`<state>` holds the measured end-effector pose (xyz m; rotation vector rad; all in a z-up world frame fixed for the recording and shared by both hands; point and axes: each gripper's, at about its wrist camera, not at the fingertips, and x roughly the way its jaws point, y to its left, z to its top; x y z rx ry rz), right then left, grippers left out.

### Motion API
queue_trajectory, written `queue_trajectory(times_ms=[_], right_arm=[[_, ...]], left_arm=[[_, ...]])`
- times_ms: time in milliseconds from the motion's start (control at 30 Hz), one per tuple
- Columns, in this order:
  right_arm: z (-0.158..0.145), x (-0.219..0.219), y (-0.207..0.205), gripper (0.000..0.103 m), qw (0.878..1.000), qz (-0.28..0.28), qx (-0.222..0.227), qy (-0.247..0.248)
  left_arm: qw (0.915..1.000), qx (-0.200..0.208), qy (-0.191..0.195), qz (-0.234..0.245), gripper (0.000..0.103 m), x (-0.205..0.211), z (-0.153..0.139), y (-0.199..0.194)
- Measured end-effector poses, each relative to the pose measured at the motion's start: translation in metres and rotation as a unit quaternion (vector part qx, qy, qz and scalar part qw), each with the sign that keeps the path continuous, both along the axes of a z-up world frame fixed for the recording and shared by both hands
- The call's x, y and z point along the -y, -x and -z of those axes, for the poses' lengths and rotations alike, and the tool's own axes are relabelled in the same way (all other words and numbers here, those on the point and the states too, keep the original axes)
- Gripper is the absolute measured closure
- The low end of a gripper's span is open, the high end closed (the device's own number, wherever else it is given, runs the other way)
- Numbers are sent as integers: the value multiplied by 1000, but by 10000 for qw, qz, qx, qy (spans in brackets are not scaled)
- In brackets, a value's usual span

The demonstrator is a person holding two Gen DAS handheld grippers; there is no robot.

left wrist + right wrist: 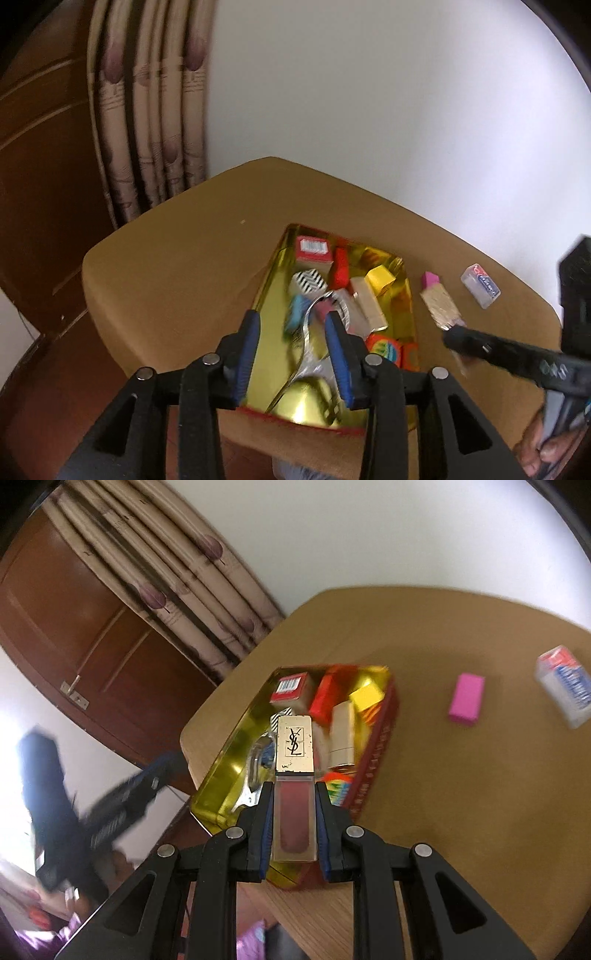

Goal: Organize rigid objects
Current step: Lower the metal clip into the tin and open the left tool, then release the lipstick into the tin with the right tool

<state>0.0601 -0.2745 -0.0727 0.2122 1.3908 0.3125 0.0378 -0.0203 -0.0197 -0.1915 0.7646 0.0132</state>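
Two grippers are working over our brown table [166,280]. Our right gripper [293,805] is clamping a lip gloss [294,775] by its clear red body, the gold cap pointing ahead over the gold tin [229,760]. Our left gripper [293,325] is hanging above the tin's near end with its jaws parted and nothing between the pads. Below it, metal tongs [306,354] are lying in the tin beside small boxes, among them a red box [313,251] and a yellow box [380,278]. Out on the table, right of the tin, a pink block [466,698] and a clear case [565,686] are lying apart from each other.
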Motion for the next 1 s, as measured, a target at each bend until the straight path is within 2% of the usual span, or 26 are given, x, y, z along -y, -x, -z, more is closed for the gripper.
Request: queue_trajectory(times_ms=[200,500,667,800,867,933,1000], right_arm=[[28,-29,-4,85,9991,-99,-190,371],[53,-44,-2,84,9966,-58,-337,754],[49,-47,-1,81,9960,-120,-234,855],[24,-30,7,79,9969,55,170,766],[10,-5,17,70,9933,258,516,1001],[1,30,33,65,9819,463,810,1650],[0,66,46,63,9686,634,841,2254]], left_arm=[[9997,-134,206,-24,66,-17,14,3],[9993,12,374,-25,66,-24,10,7],[9994,-59,350,44,66,-21,12,5],[9995,-43,320,39,66,-19,12,6],[9996,-47,275,44,66,-17,13,6],[9996,-96,244,102,66,-13,15,4],[9996,-131,190,182,65,-8,17,4]])
